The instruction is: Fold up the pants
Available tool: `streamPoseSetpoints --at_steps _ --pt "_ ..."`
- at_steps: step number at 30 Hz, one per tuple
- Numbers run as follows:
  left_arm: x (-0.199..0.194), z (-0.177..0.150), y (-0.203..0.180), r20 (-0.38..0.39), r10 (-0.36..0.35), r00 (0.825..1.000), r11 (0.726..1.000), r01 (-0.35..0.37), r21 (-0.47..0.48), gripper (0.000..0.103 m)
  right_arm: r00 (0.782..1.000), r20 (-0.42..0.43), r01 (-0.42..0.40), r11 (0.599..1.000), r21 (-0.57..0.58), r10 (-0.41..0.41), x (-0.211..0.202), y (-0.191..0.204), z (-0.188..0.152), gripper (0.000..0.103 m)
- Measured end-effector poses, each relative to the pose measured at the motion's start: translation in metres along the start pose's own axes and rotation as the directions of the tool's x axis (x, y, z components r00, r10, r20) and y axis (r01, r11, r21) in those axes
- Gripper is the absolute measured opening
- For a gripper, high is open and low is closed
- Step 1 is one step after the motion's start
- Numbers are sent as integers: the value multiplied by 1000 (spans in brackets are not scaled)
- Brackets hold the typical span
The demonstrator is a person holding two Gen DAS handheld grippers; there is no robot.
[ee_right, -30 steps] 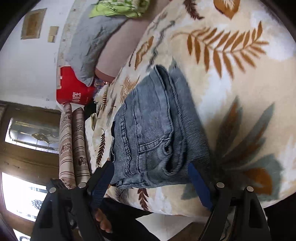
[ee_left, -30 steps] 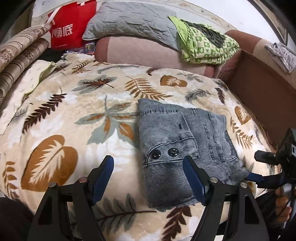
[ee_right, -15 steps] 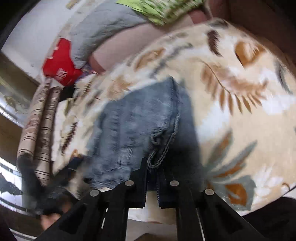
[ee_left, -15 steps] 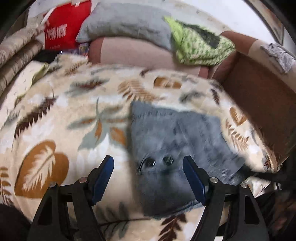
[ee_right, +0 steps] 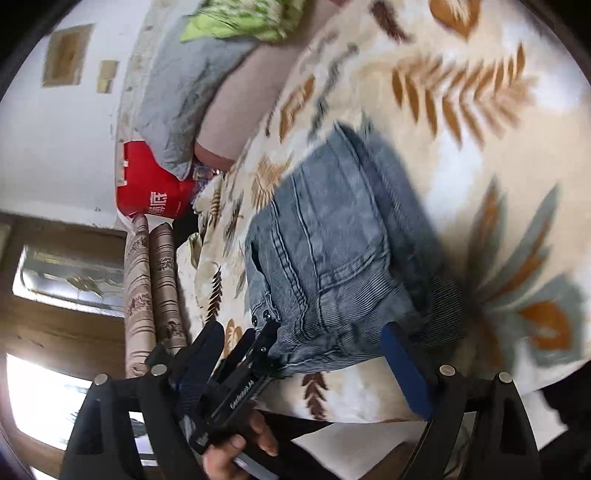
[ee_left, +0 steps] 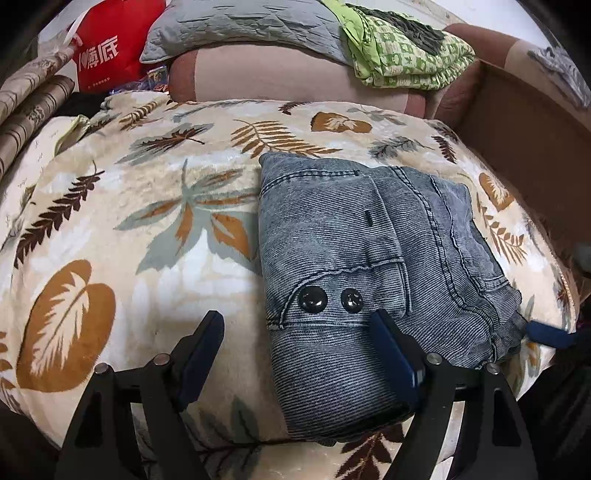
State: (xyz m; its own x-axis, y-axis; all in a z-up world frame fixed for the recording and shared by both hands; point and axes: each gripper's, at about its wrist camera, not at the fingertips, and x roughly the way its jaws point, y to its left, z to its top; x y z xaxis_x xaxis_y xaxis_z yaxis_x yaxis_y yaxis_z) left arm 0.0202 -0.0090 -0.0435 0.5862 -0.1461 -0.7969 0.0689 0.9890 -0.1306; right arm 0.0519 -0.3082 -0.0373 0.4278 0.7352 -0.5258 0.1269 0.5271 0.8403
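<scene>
Folded grey-blue jeans (ee_left: 354, 251) with two black buttons lie on a leaf-print blanket (ee_left: 147, 221). My left gripper (ee_left: 299, 347) hovers low over their near edge, its jaws opening. The jeans' near left corner lies between the fingers and the pads do not press on it. From the other side, my right gripper (ee_right: 306, 358) is also opening, and the bunched corner of the jeans (ee_right: 332, 258) sits loose in its gap. Its blue tip (ee_left: 546, 334) shows at the jeans' right corner. A hand (ee_right: 240, 443) holds the left gripper (ee_right: 251, 354) by that same corner.
A red bag (ee_left: 103, 51), a grey pillow (ee_left: 240, 22) and a green patterned cloth (ee_left: 402, 55) lie along the pink backrest behind the blanket. A brown wall (ee_left: 524, 122) borders the right. Striped rolls (ee_right: 155, 288) lie beyond the blanket's far side.
The right gripper stood open, snapped shut at the jeans' corner, and now stands open again. The left gripper has sunk closer to the jeans.
</scene>
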Motion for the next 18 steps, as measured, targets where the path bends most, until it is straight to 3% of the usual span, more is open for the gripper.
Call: streamPoseSetpoints --at_steps 4,7,9,12,15,18 --pt "3 -2 5 3 -23 1000 999 23 -33 85 1000 20 -20 991 132 18 25 -23 6 82" --pt "3 -2 7 7 -32 999 999 32 -35 86 999 32 -15 983 183 9 34 -36 13 51" --pt "3 -3 7 10 -34 999 999 34 -37 86 999 24 20 981 193 -25 38 -42 17 8" --pt "1 -3 11 14 -44 999 998 45 -52 86 998 25 60 991 118 -63 35 -34 15 6" --pt "-11 3 17 19 -56 998 994 57 -91 86 990 95 109 993 -50 -104 16 9 8 5" --pt "-38 15 20 114 -43 993 990 58 -132 86 980 136 167 973 -157 -146 -3 30 -5 5"
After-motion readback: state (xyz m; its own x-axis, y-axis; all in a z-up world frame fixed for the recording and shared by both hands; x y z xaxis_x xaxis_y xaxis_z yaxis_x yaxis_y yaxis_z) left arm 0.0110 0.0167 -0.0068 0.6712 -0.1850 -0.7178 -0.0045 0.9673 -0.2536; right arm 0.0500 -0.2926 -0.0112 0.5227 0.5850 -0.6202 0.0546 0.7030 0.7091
